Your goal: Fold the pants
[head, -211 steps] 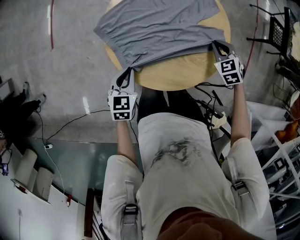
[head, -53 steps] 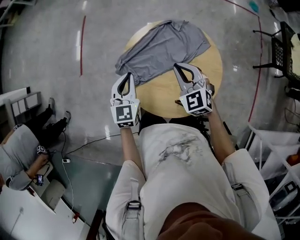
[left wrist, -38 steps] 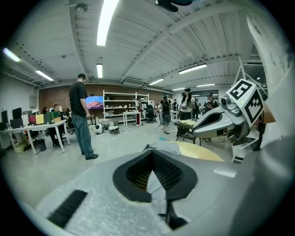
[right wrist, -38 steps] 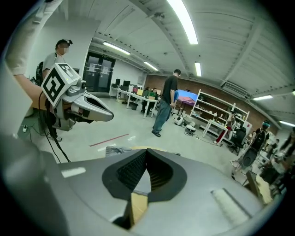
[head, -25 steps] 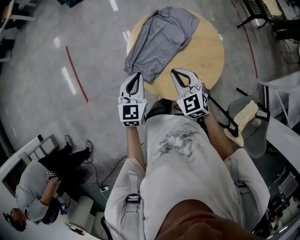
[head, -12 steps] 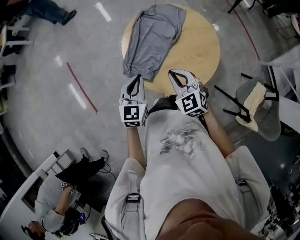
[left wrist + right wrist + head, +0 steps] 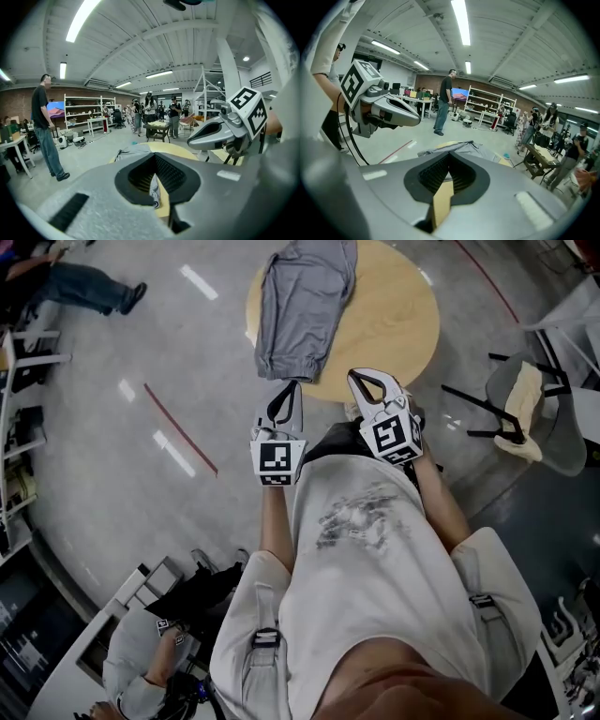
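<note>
The grey pants (image 7: 302, 296) lie folded lengthwise in a long strip on the left part of the round wooden table (image 7: 398, 315), one end hanging at the near rim. My left gripper (image 7: 292, 386) hovers shut and empty just short of that near end. To its right, my right gripper (image 7: 356, 377) is also shut and empty, over the table's near edge. In the left gripper view the pants (image 7: 133, 151) show beyond the shut jaws, with the right gripper (image 7: 191, 141) alongside. The right gripper view shows the pants (image 7: 461, 147) and the left gripper (image 7: 417, 123).
A chair with a beige cushion (image 7: 527, 399) stands right of the table. A red line (image 7: 180, 429) marks the concrete floor on the left. A person (image 7: 141, 667) sits low at the bottom left. Other people stand in the room, one (image 7: 45, 125) near shelves.
Earlier both grippers held the pants' edge at the table rim; now they are off it and shut. I have walked around the table, so the pants now stretch away from me.
</note>
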